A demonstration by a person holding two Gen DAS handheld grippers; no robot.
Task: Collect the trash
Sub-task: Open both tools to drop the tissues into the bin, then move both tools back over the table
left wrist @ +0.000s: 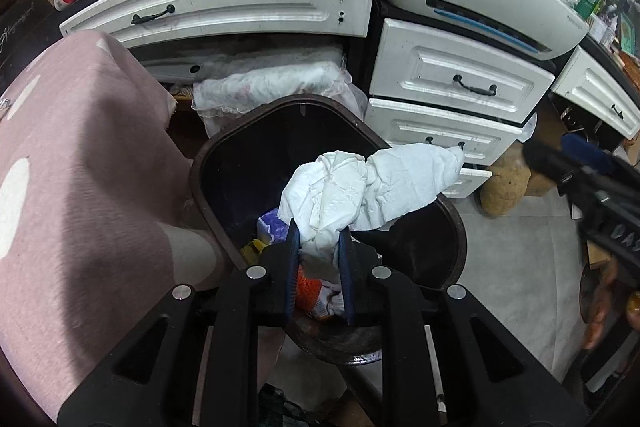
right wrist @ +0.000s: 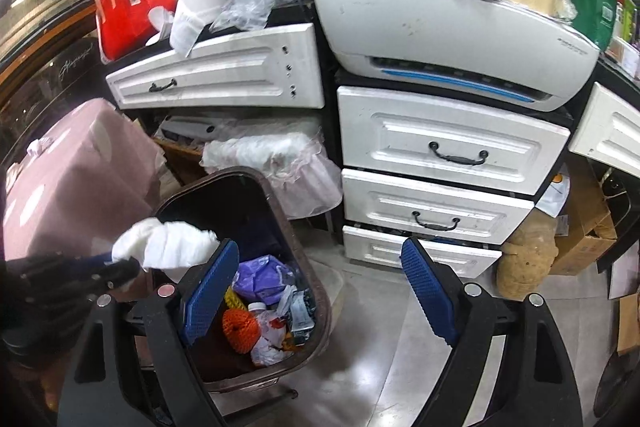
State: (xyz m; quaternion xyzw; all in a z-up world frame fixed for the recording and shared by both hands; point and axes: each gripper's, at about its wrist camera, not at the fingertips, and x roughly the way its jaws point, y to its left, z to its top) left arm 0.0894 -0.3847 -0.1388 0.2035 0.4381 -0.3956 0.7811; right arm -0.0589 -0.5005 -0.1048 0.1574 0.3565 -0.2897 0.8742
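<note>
My left gripper [left wrist: 319, 239] is shut on a crumpled white tissue [left wrist: 372, 183] and holds it over the open brown trash bin [left wrist: 224, 155]. The bin holds a purple wrapper [right wrist: 262, 277], an orange net ball [right wrist: 240, 329] and other scraps. In the right wrist view the tissue [right wrist: 168, 247] hangs over the bin's [right wrist: 320, 311] left rim, held by the left gripper at the left edge. My right gripper [right wrist: 320, 287] is open and empty, above the bin's right side and the floor.
White drawers [right wrist: 448, 143] stand behind the bin, with a white printer [right wrist: 440, 39] and clutter on top. A pink cloth-covered surface [left wrist: 72, 155] is at the left. A bagged bundle [right wrist: 288, 163] sits behind the bin, a brown sack [right wrist: 526, 259] to the right.
</note>
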